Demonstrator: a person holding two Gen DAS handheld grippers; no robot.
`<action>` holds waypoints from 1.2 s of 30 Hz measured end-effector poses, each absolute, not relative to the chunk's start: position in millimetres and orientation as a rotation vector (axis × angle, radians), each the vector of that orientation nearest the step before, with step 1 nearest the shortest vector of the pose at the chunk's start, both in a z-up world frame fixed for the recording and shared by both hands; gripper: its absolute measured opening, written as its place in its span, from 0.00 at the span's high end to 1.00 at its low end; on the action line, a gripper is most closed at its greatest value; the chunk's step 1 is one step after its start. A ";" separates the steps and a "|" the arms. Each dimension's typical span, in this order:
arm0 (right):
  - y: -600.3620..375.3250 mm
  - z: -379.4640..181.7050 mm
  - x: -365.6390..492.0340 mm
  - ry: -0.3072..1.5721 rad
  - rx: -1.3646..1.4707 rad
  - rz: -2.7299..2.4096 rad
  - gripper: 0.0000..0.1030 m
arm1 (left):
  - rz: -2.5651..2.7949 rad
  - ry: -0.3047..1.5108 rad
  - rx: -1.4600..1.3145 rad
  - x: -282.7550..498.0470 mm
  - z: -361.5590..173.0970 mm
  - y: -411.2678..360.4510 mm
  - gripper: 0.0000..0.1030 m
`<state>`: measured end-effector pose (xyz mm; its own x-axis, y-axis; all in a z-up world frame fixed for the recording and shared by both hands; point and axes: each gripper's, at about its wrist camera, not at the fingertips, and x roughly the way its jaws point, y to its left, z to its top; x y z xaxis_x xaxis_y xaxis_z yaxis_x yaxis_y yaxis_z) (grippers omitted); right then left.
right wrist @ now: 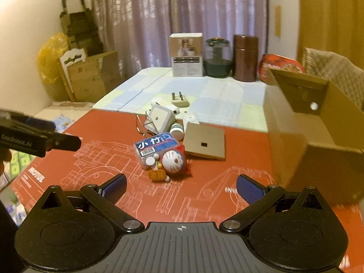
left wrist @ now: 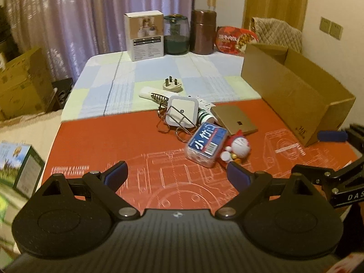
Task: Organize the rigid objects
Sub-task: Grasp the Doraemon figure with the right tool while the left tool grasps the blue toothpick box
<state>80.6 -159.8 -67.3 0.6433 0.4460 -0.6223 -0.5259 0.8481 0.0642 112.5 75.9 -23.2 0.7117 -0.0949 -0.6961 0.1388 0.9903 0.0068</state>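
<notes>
The left gripper [left wrist: 176, 174] stands wide open and empty over bare red mat [left wrist: 91, 141], with the heap of small objects ahead and slightly right of it, the clear plastic case [left wrist: 206, 144] nearest, its long axis running diagonally away. The right gripper [right wrist: 180, 187], equally spread and empty, points straight at the Doraemon toy [right wrist: 174, 160], seemingly closer. The open cardboard box [right wrist: 318, 122] sits right of the heap, with clear mat between.
</notes>
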 end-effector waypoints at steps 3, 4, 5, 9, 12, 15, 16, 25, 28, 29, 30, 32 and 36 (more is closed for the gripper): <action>-144.3 -83.7 96.8 0.680 -0.168 0.583 0.03 | -0.158 0.763 0.091 130.7 -36.8 80.9 0.11; -140.2 -87.6 100.4 0.682 -0.177 0.589 0.03 | -0.171 0.762 0.094 136.5 -41.3 82.4 0.11; -135.1 -93.0 105.5 0.686 -0.188 0.596 0.03 | -0.185 0.759 0.096 141.8 -45.7 83.7 0.12; -119.2 -109.2 119.6 0.705 -0.219 0.622 0.09 | -0.238 0.756 0.087 159.4 -61.4 89.7 0.16; -108.3 -122.0 129.7 0.711 -0.247 0.632 0.10 | -0.246 0.775 0.065 166.9 -72.5 93.3 0.17; -100.5 -132.4 138.6 0.707 -0.272 0.627 0.12 | -0.266 0.782 0.086 169.1 -78.4 90.3 0.19; -98.5 -135.4 141.7 0.705 -0.276 0.626 0.13 | -0.276 0.770 0.098 169.0 -79.0 89.1 0.20; -77.9 -153.3 158.9 0.707 -0.350 0.622 0.24 | -0.293 0.781 0.095 176.0 -80.3 88.6 0.20; -76.6 -155.1 162.1 0.710 -0.350 0.616 0.29 | -0.288 0.797 0.088 177.4 -81.3 89.4 0.20; -76.7 -155.0 162.2 0.709 -0.354 0.616 0.31 | -0.287 0.803 0.081 178.2 -81.9 90.0 0.20; -76.2 -155.4 162.7 0.707 -0.360 0.617 0.32 | -0.289 0.807 0.074 178.7 -82.2 90.7 0.20; -75.6 -156.0 163.0 0.706 -0.367 0.618 0.34 | -0.292 0.808 0.063 179.8 -82.2 90.7 0.20; -79.0 -153.6 162.3 0.713 -0.352 0.599 0.35 | -0.309 0.799 0.069 182.0 -82.6 87.1 0.20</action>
